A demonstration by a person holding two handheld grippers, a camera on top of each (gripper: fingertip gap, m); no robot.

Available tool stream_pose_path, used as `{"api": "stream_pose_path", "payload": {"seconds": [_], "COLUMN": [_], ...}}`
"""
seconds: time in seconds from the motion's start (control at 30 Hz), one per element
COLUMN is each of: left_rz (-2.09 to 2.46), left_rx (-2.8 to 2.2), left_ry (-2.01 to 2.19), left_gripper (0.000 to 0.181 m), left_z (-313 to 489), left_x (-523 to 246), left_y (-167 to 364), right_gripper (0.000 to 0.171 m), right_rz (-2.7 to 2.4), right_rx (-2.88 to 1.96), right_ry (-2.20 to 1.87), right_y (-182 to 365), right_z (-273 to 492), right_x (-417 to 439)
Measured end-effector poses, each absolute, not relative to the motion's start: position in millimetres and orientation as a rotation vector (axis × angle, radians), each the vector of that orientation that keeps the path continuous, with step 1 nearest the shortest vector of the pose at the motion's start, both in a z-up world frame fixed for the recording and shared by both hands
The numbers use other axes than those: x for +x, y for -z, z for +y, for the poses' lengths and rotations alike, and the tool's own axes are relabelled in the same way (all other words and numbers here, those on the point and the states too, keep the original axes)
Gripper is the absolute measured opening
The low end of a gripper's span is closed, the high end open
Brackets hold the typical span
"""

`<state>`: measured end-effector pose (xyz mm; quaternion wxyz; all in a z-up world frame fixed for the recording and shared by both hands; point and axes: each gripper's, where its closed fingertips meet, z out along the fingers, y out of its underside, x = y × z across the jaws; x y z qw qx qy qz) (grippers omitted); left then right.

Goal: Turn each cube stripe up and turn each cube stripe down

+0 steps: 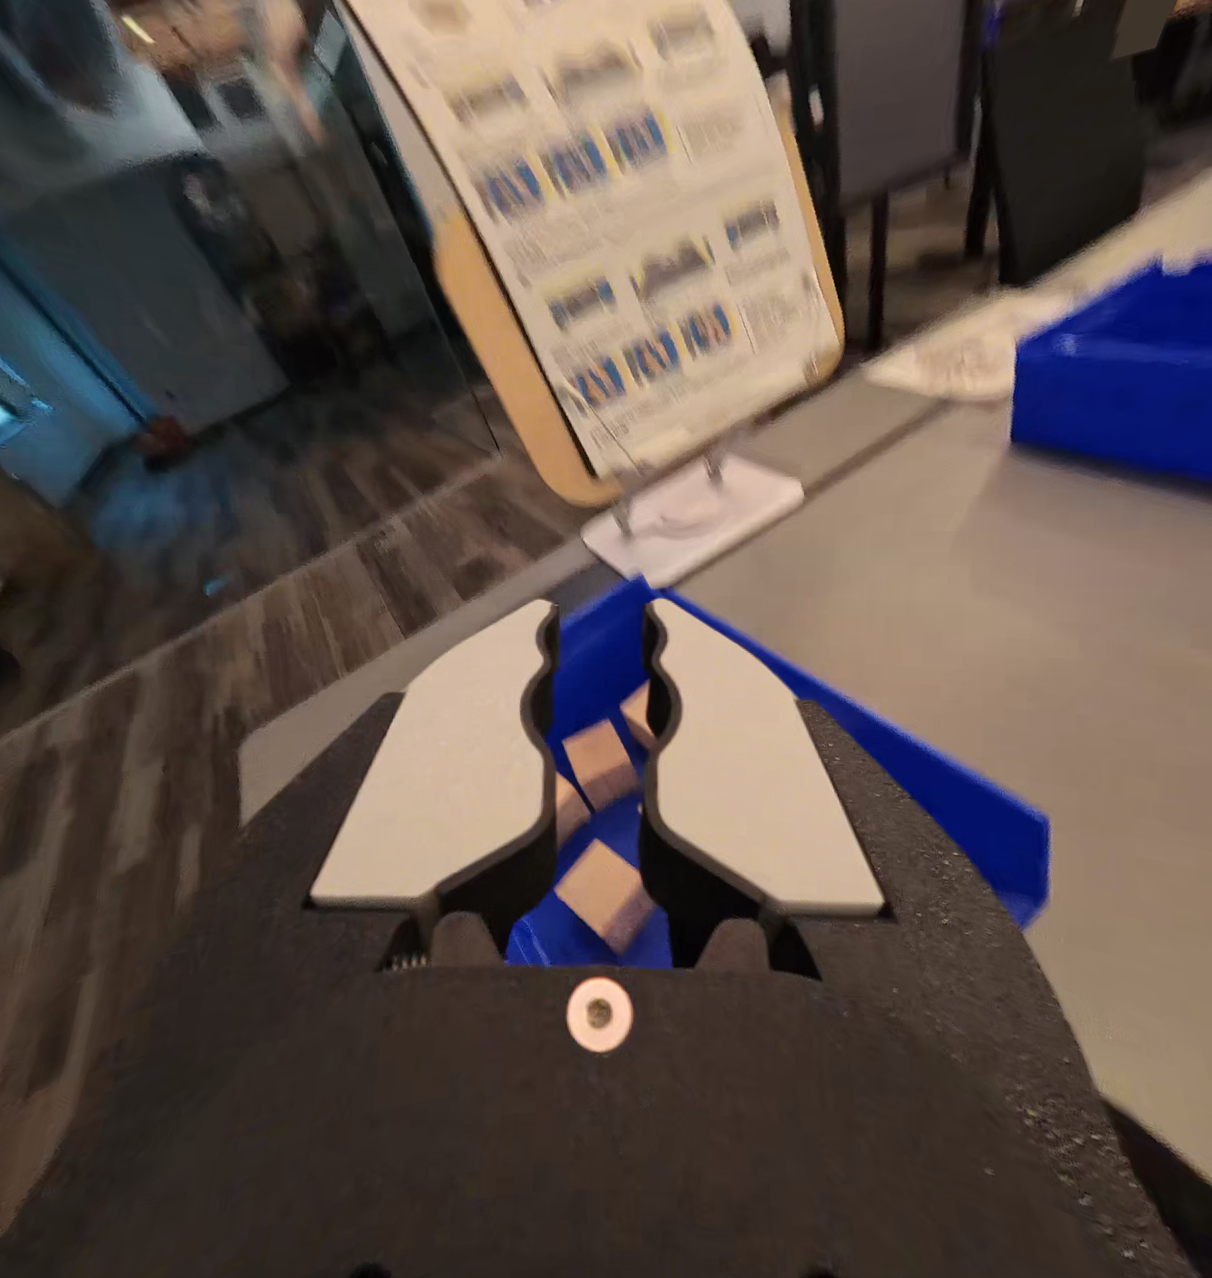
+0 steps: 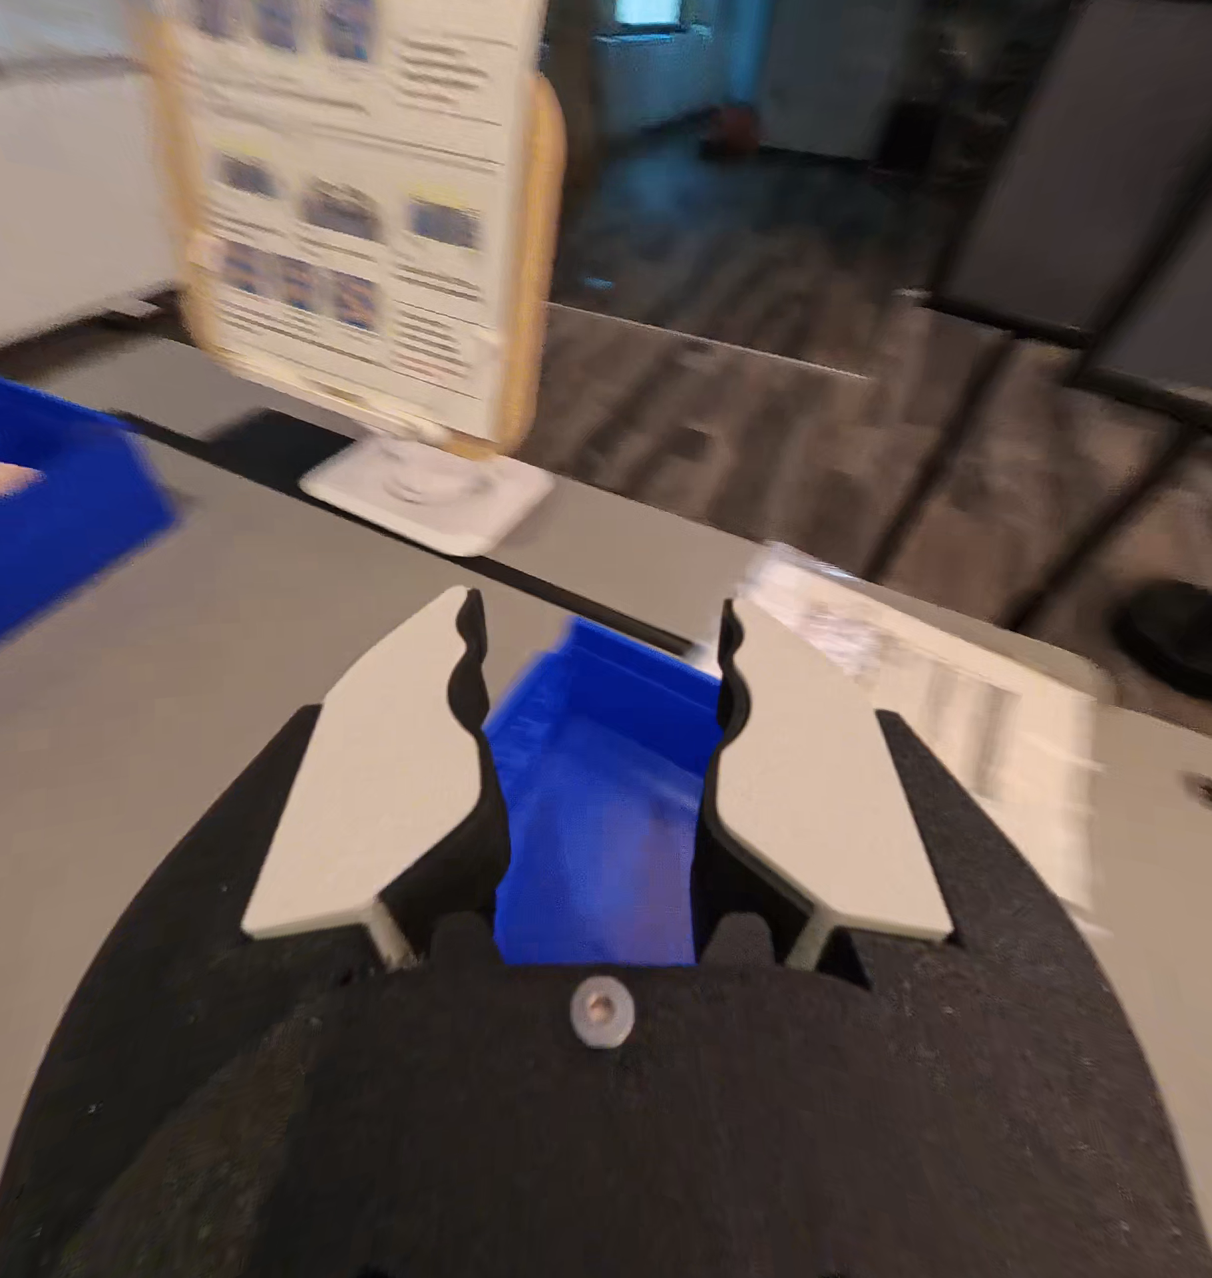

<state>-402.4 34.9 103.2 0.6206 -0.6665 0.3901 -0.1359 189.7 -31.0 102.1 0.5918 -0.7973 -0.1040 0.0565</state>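
In the left wrist view, several wooden cubes (image 1: 599, 767) lie in a blue bin (image 1: 866, 761) right under my left gripper (image 1: 603, 612). Its jaws stand a narrow gap apart with nothing between the tips, and one cube (image 1: 603, 892) shows low in the gap. No stripes can be made out through the blur. In the right wrist view, my right gripper (image 2: 601, 602) is wide open and empty above another blue bin (image 2: 589, 795), whose visible floor is bare. A third blue bin (image 2: 50, 498) at the left holds a wooden cube (image 2: 1, 477).
A printed sheet on a wooden board with a white base (image 1: 630, 242) (image 2: 361, 228) stands at the grey table's far edge. Another blue bin (image 1: 1128, 373) is at the right. Blurred white paper (image 2: 900, 691) lies beside the right gripper. Wood floor lies beyond the table.
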Motion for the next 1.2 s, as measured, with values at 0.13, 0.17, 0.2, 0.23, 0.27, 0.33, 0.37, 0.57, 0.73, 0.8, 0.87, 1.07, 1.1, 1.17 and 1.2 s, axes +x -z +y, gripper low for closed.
{"api": "stream_pose_path", "payload": {"seconds": [0.13,0.17,0.2,0.23,0.27,0.33,0.37,0.57,0.73,0.8,0.87,1.07,1.1,1.17,1.2], "left_rz": [1.199,1.269,1.338,1.405,1.473,1.655,1.739,1.995,2.139,2.161,2.186,2.184,2.171,2.102,2.029], "left_rx": [-1.696,-1.682,-1.672,-1.671,-1.684,-1.765,-1.812,-1.841,-1.898,-1.949,-1.959,-2.007,-2.009,-1.974,-1.956], "left_ry": [0.297,0.331,0.37,0.395,0.404,0.355,0.279,0.117,-0.015,-0.029,-0.019,-0.04,-0.057,-0.062,-0.035], "left_gripper": [0.032,0.032,0.032,0.032,0.033,0.039,0.041,0.052,0.055,0.056,0.055,0.047,0.047,0.047,0.047], "left_z": [39.6,38.5,37.0,36.5,37.0,37.6,40.9,52.3,64.7,66.8,65.7,66.5,68.3,73.7,76.9], "left_x": [-364.3,-353.1,-342.7,-334.1,-327.3,-325.2,-330.1,-335.1,-341.3,-343.2,-342.3,-344.0,-346.0,-345.1,-341.5], "left_y": [-36.6,-25.6,-14.9,-3.7,9.0,41.3,56.5,93.0,120.1,129.5,136.5,141.8,137.8,118.7,102.6], "right_gripper": [0.059,0.063,0.067,0.067,0.063,0.064,0.066,0.074,0.072,0.071,0.071,0.069,0.069,0.067,0.065], "right_rz": [-0.378,-0.415,-0.451,-0.478,-0.505,-0.536,-0.564,-0.601,-0.616,-0.635,-0.647,-0.689,-0.693,-0.705,-0.711], "right_rx": [-1.708,-1.666,-1.623,-1.57,-1.51,-1.466,-1.511,-1.589,-1.618,-1.628,-1.641,-1.704,-1.708,-1.699,-1.685], "right_ry": [-0.468,-0.531,-0.591,-0.644,-0.685,-0.718,-0.716,-0.7,-0.699,-0.703,-0.698,-0.686,-0.683,-0.683,-0.678], "right_y": [-116.1,-121.3,-126.1,-130.6,-133.4,-129.7,-120.2,-101.7,-95.9,-92.9,-89.3,-74.9,-73.9,-75.1,-77.1], "right_z": [-24.2,-25.8,-28.9,-32.6,-36.4,-35.1,-32.9,-26.0,-26.4,-26.9,-25.4,-21.4,-20.9,-20.8,-20.4], "right_x": [124.2,113.0,103.1,95.1,88.4,81.4,79.2,75.1,73.7,70.9,68.6,62.8,62.0,58.7,56.2]}}
